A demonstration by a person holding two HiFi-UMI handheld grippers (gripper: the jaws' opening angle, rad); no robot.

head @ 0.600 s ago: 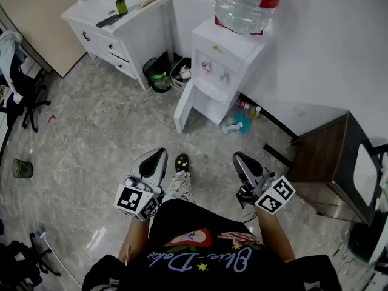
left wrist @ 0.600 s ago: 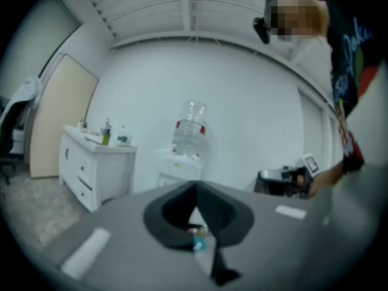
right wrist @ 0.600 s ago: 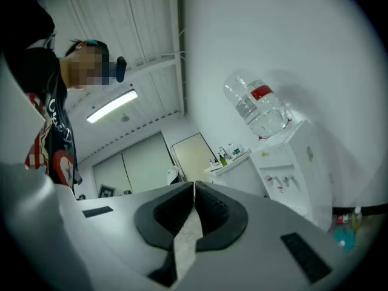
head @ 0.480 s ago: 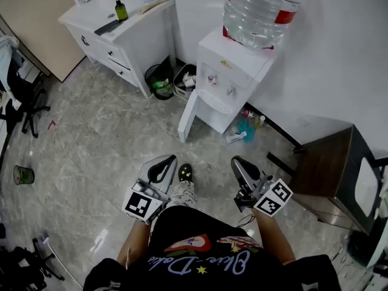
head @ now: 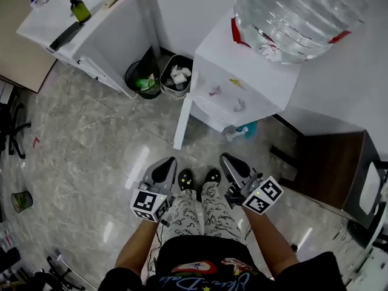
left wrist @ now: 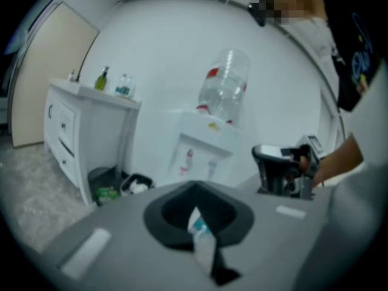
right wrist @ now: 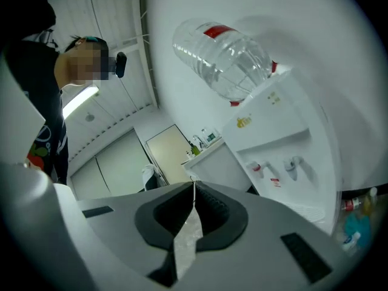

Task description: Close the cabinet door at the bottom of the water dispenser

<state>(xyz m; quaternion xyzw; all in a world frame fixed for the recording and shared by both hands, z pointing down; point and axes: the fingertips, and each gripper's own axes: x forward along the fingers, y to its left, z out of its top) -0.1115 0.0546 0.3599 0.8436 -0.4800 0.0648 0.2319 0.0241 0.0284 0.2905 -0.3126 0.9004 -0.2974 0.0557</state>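
Your head camera looks steeply down over your legs (head: 194,208) at the floor (head: 91,144), with the water dispenser (head: 260,71) close ahead. The camera on your left gripper (head: 165,165) sits low and faces the dispenser's front from farther back. The one on your right gripper (head: 229,161) looks up at it from nearer. All three views share the dispenser and its bottle (head: 297,17).

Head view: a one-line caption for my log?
Person faces the water dispenser, its bottom cabinet door ajar; left tongs and right tongs shut, empty.

Water bottle (head: 297,17) atop the dispenser (head: 257,80), cabinet door (head: 182,117) at its foot, bins (head: 176,77) leftward.
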